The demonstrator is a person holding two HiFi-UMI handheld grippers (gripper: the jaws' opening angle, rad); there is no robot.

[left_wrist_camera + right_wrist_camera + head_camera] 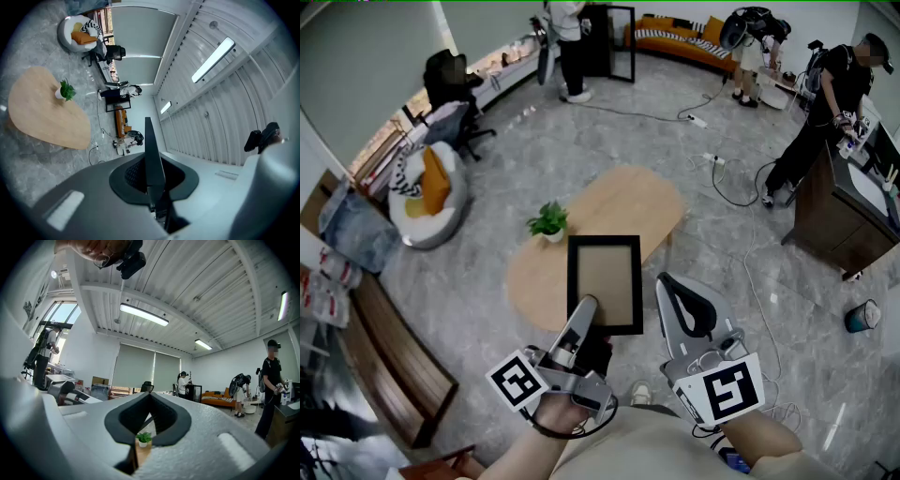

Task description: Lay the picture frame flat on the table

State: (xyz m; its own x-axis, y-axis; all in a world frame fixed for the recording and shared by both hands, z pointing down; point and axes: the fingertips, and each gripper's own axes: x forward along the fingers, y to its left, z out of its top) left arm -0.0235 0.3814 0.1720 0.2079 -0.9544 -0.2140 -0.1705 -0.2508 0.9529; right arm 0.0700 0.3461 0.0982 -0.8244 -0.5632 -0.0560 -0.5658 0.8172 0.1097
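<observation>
Head view: blk picture frame (605, 281), tan ctr

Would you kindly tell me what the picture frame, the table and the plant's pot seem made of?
The picture frame: matt black rim, wood or plastic, unclear which; tan inner panel looks like card or fibreboard. The table: smooth light wood or veneer, even pale-brown top. The pot: white, perhaps ceramic or plastic; too small to judge.

left gripper (586, 307) points slightly upward, jaws clamped on frame (605, 278) edge. right gripper (675, 289) is level, jaws together, empty.
</observation>
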